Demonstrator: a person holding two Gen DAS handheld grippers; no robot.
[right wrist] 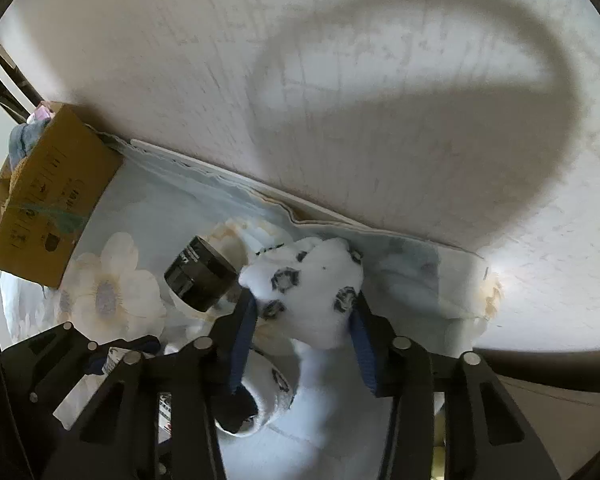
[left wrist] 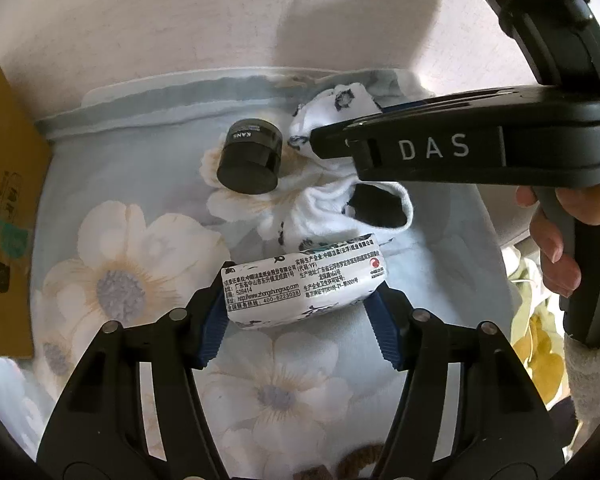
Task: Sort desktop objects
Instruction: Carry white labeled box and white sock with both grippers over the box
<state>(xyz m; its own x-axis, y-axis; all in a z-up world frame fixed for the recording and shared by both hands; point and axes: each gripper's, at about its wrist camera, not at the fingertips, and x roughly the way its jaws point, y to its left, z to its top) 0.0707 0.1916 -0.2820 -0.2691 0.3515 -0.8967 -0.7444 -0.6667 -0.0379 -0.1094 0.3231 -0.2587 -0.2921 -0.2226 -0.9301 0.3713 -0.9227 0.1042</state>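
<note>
Pale-blue floral cloth (left wrist: 132,184) covers worktop against whitish wall. Landmark: black cylindrical jar (left wrist: 249,159). Nearest camera, in front of jar: white printed tissue pack (left wrist: 300,282) clenched in left tongs (left wrist: 302,312). Just right of jar: white sock with dark pattern (right wrist: 312,292) clenched in right tongs (right wrist: 304,344). Far left of jar: brown cardboard box (right wrist: 48,196). Judgement: lift sock straight up, avoid nudging jar; keep pack level.
</note>
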